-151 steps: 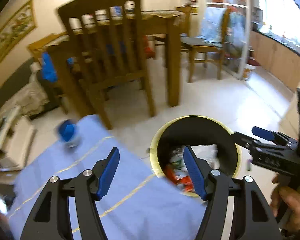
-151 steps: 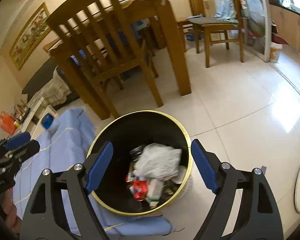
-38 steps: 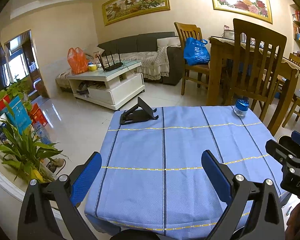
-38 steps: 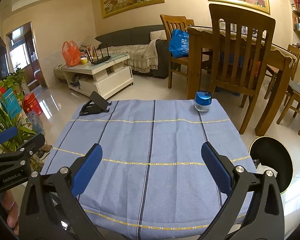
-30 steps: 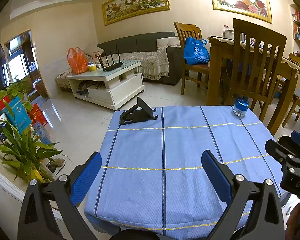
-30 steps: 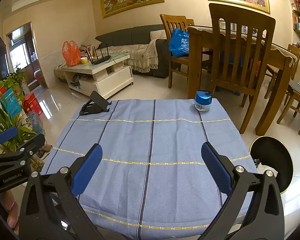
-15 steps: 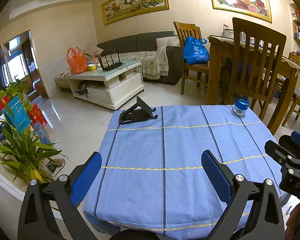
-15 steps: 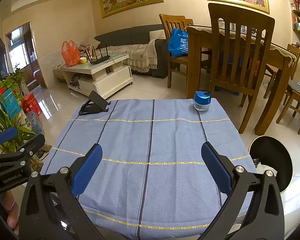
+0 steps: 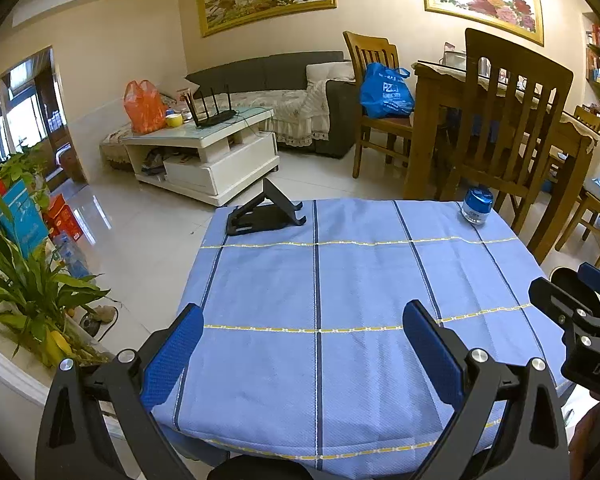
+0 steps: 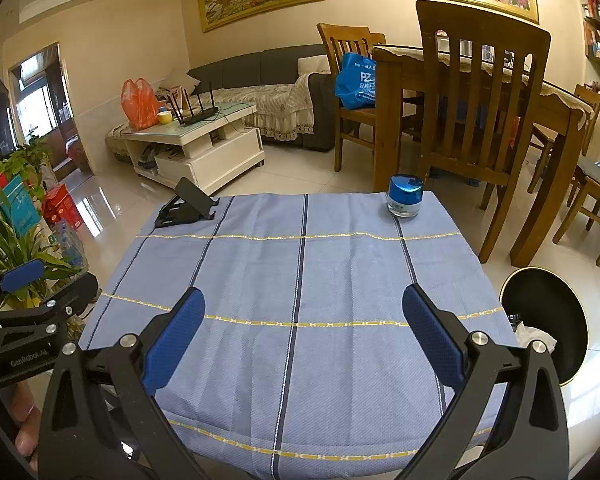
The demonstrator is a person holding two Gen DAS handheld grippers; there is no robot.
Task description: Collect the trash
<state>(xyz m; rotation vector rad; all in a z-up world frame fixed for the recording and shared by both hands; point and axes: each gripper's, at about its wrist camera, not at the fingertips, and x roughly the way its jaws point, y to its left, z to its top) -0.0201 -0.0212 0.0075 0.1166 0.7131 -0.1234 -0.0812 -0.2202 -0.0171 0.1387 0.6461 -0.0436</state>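
A small table under a blue checked cloth (image 9: 360, 300) (image 10: 300, 280) fills the middle of both views. A black bin with a gold rim (image 10: 548, 320) stands on the floor to its right, with white trash inside (image 10: 534, 338); only its edge shows in the left wrist view (image 9: 564, 274). My left gripper (image 9: 300, 354) is open and empty over the near edge of the cloth. My right gripper (image 10: 300, 340) is open and empty over the near edge too. Each gripper shows at the side of the other's view.
A blue-lidded jar (image 10: 405, 196) (image 9: 476, 209) and a black phone stand (image 10: 188, 204) (image 9: 266, 214) sit at the far end of the cloth. Wooden chairs and a dining table (image 10: 480, 112) stand behind. A white coffee table (image 9: 204, 152) and plants (image 9: 32, 292) are at the left.
Five seconds ago both grippers hung over the bin; they have since swung back to face the table. Over the last second nothing has visibly moved.
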